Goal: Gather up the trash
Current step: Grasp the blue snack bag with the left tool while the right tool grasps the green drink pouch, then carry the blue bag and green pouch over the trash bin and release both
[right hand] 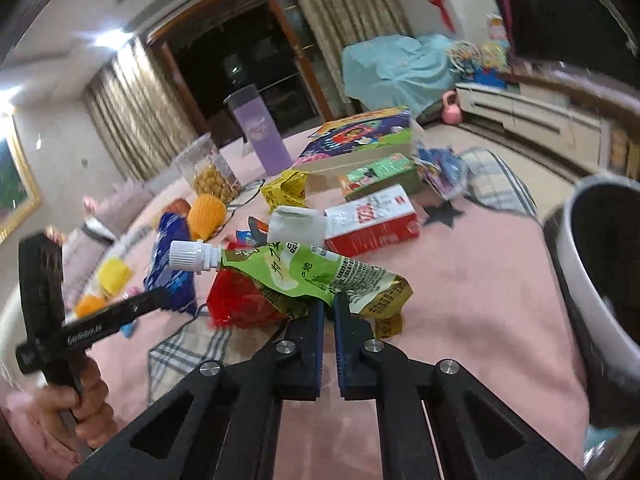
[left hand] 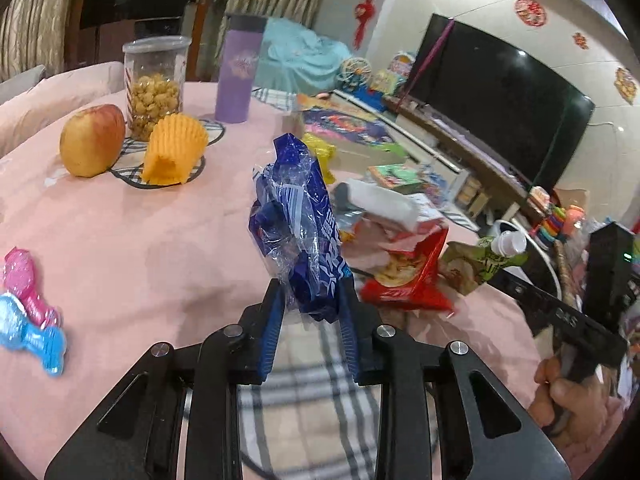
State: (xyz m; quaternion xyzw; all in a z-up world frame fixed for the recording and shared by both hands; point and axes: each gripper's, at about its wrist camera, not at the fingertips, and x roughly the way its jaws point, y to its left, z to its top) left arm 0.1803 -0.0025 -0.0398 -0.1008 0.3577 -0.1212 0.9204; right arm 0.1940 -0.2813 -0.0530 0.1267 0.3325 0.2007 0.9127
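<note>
Blue wrapper (left hand: 298,236): crumpled blue-and-clear plastic, long axis near upright, leaning a little away from the camera, lower end down between the pads. White characters run along its length; not legible. The left gripper (left hand: 312,308) pinches its bottom end, jaws drawn in on the plastic; the rest stands free above the fingertips, over the pink surface (left hand: 132,248).

Green pouch (right hand: 316,276): flattened drink pouch, long axis roughly level. White screw cap (right hand: 192,255) points to the left of the right wrist view; the crinkled tail end lies to the right. Green panel carries large pale characters, the tail a block of small dark print; neither is readable. The right gripper (right hand: 328,312) is pressed together on the pouch's lower edge near mid-length, so cap and tail stick out to either side of the fingertips.

Just beyond the pouch: red snack bag (right hand: 240,304), crumpled. Further back a white tissue wad (right hand: 296,224), a red-and-white carton (right hand: 372,220) with writing too blurred to read, and a yellow wrapper (right hand: 286,192).

Far side of the surface: apple (left hand: 92,140), orange ridged cake (left hand: 174,152), clear jar of popcorn (left hand: 154,84), purple bottle (left hand: 240,76). White bin (right hand: 600,292) at right edge, dark inside.
</note>
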